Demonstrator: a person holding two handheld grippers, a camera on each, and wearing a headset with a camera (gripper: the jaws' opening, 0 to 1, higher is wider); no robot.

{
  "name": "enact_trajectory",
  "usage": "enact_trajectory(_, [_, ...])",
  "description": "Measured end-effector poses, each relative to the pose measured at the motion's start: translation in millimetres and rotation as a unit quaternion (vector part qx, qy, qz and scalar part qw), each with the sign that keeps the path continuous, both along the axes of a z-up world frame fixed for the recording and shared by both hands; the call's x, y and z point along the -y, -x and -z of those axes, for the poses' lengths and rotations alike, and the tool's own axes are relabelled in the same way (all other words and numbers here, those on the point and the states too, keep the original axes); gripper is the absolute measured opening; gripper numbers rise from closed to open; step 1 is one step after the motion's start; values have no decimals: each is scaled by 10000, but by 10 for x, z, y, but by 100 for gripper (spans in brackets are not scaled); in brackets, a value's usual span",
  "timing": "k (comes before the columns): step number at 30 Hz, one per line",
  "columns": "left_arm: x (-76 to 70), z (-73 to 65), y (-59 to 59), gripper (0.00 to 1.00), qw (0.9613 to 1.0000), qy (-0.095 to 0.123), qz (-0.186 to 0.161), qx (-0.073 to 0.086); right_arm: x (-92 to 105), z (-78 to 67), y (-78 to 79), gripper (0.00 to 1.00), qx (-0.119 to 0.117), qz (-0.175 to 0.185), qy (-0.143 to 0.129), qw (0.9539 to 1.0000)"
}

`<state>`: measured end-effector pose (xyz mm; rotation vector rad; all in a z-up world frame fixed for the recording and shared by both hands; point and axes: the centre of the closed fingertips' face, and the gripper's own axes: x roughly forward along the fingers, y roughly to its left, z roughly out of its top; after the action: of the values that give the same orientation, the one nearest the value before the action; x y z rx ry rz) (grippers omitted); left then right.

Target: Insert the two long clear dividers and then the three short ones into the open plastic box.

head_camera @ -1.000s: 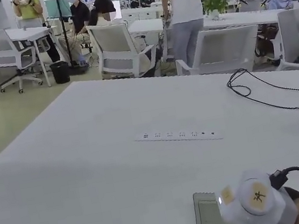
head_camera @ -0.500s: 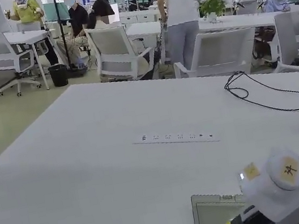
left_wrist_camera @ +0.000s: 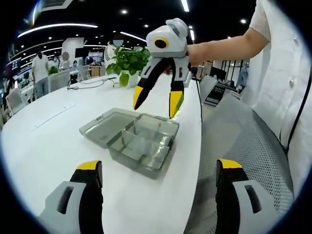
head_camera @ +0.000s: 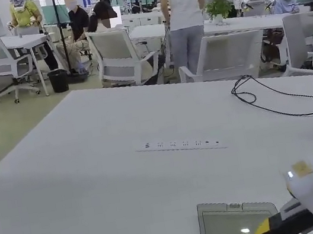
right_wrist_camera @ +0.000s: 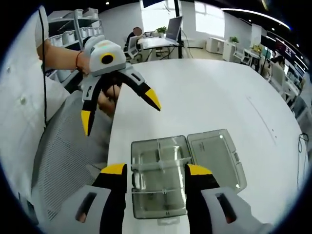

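Head view: part of the open plastic box is seen at the lower edge, cut off by the frame; the desk also carries a power strip and a cable
Box position: set at the near edge of the desk, close to the person, lid folded flat beside the tray half
Left gripper: jaws spread wide, nothing pinched; aimed at the box from the side
Right gripper: jaws spread, nothing pinched; held just above the tray half
Step in hand: some dividers appear to be seated in the tray already; with both jaws empty, a gap between insertions is judged likely
Next move: a loose divider would have to be found, pinched by its top edge, lined up with the wall slots and pressed straight down; clear plastic on a pale desk is expected to be hard to spot
Hidden / unclear: count and length of the seated dividers cannot be told through the tinted walls; no loose divider can be made out; slot detail is too small to read
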<state>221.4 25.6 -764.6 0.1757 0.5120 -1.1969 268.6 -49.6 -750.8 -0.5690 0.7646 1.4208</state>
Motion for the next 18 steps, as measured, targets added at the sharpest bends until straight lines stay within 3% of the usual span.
enact_trajectory(18, [-2, -19, 3, 99, 10000, -30, -11, 17, 739, 101, 71, 57, -11, 355, 368, 9987])
